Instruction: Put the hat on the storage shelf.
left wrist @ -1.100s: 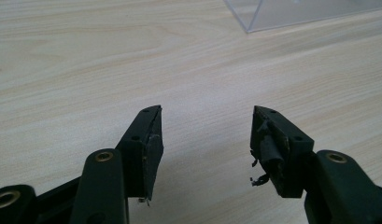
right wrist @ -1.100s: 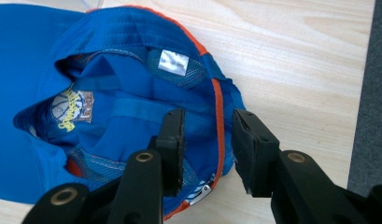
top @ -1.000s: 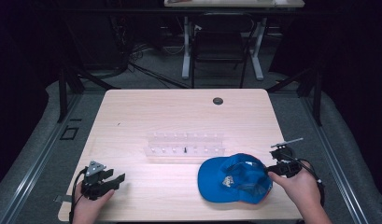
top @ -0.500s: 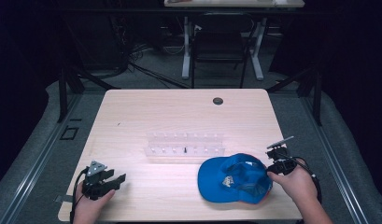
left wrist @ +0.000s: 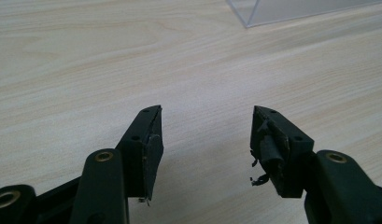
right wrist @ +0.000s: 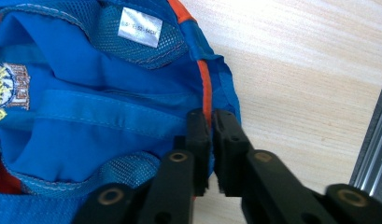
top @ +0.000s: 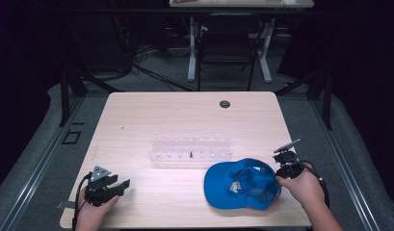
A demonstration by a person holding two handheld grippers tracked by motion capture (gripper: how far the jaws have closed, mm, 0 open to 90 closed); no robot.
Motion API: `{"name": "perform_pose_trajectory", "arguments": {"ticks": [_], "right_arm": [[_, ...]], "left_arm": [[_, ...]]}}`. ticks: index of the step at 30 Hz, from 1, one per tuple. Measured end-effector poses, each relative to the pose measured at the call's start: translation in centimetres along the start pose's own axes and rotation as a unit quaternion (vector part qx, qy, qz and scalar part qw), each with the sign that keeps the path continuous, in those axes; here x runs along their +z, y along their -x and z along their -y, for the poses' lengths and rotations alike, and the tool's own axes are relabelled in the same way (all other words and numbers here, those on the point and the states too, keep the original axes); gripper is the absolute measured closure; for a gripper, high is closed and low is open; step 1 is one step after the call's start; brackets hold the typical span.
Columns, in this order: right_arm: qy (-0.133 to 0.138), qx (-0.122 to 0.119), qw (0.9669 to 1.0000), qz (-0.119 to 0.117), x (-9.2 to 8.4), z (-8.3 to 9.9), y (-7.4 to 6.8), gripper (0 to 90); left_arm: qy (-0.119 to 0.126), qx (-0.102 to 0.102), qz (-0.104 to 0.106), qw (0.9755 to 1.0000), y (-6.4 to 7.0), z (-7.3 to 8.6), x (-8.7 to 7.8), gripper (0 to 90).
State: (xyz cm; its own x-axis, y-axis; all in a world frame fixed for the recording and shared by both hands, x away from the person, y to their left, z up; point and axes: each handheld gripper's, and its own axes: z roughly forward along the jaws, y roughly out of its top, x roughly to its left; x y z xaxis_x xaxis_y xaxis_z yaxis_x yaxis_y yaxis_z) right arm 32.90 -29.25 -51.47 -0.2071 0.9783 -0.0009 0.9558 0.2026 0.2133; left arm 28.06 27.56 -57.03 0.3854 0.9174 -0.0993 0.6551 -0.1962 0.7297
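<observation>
My right claw [right wrist: 211,119]: jaws have just been closing, now pinched together on the rim of the blue cap [top: 242,184], cloth betw. the pads (orange piping runs straight into the gap).
Grip spot: cap's edge on the side nearest the table's right edge; in the right gripper view the rim [right wrist: 205,88] comes down into my jaws, bare wood just beside it on the right.
Cap: lies opening-up on the table [top: 185,115], near the front right corner; inside I see mesh lining, a white size label [right wrist: 139,26] and a bit of embroidered patch at the far left.
My right hand [top: 305,185]: at the cap's right side, cable trailing off the gripper, grey plate tilted above it.
Clear tray [top: 190,150]: see-through plastic, several compartments, just behind the cap toward mid-table; a small dark item sits in it, too small to tell what.
My left claw [left wrist: 206,135]: jaws standing apart, nothing betw. them, bare wood under (pads look a bit frayed).
Left claw's place: front left of the table [top: 108,185], well apart from cap; tray corner [left wrist: 272,11] shows at the top of the left gripper view.
Farther out: small dark round hole [top: 225,104] near the table's back edge.
</observation>
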Motion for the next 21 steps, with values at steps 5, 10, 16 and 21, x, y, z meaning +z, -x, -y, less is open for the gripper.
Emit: {"name": "perform_pose_trajectory", "arguments": {"ticks": [5, 10, 16, 21], "right_arm": [[0.013, 0.000, 0.9999, 0.007, -0.7, 0.0, -0.3, 89.2], [0.009, -0.017, 0.9998, 0.008, -2.0, -0.3, -0.7, 89.5], [0.016, -0.026, 0.9995, 0.011, -3.4, -0.5, -1.2, 89.6], [0.011, -0.032, 0.9994, -0.002, -4.6, -0.7, -1.3, 89.7]], "left_arm": [[-0.001, 0.001, -0.001, 1.0000, 0.0, 0.0, 0.0, 44.2], [-0.001, 0.001, 0.000, 1.0000, 0.0, 0.0, 0.0, 44.3], [-0.002, 0.001, 0.000, 1.0000, 0.0, 0.0, 0.0, 44.3], [-0.003, 0.001, 0.000, 1.0000, 0.0, 0.0, 0.0, 44.3]]}}
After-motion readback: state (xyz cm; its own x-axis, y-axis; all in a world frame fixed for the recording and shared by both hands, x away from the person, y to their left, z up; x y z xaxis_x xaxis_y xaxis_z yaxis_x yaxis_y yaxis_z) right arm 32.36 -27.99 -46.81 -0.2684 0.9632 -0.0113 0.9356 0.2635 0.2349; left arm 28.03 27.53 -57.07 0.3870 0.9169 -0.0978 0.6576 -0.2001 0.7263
